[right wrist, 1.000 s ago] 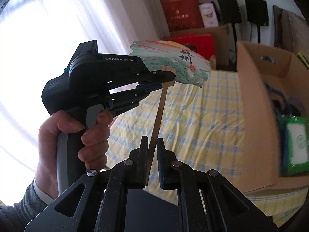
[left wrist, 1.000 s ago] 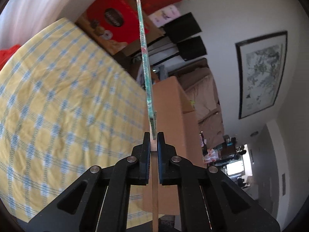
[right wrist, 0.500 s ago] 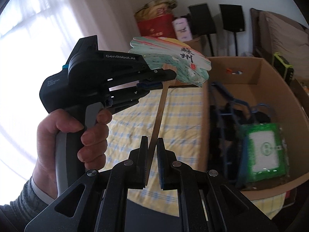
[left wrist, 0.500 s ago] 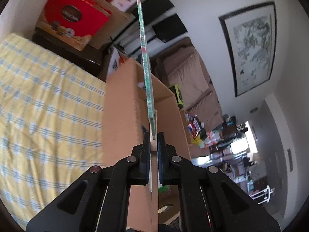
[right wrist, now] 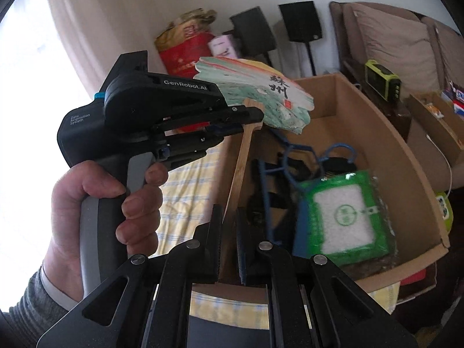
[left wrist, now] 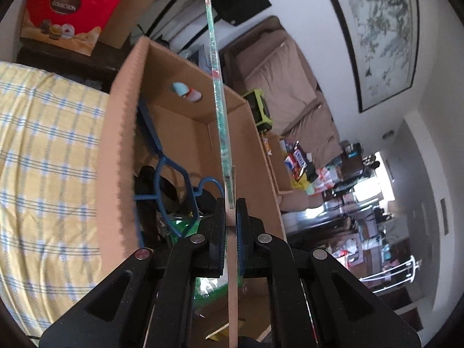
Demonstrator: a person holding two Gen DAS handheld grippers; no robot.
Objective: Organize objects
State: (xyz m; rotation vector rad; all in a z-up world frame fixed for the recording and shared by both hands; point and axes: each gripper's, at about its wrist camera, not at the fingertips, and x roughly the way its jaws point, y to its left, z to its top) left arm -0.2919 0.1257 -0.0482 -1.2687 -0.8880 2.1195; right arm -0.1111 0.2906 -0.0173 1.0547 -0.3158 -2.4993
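A person's left hand (right wrist: 95,203) squeezes the trigger of the left gripper (right wrist: 255,121), whose fingers (right wrist: 246,114) are clamped on the wooden handle of a paddle fan (right wrist: 255,92) just below its painted green-and-white face, which carries black Chinese characters and a small red seal. The handle slants down to the right gripper (right wrist: 229,220); its lower end passes between those fingers (right wrist: 216,226), with a sliver of gap visible on the right side, so whether they press it cannot be told. In the left wrist view the fan (left wrist: 217,87) appears edge-on, a thin upright line rising from the left gripper (left wrist: 230,211), its pads closed on the handle. Under and beyond the fan stands an open cardboard box (right wrist: 406,168), resting on a surface spread with a yellow cloth (left wrist: 52,150) checked in blue. Inside the box lie blue plastic hangers (right wrist: 290,156), dark items and a green-and-white packet (right wrist: 342,214). Right of the box, a lime-green device (right wrist: 382,78) sits near a brown sofa (right wrist: 391,34), and in the left wrist view a framed ink painting (left wrist: 374,32) hangs on the white wall.
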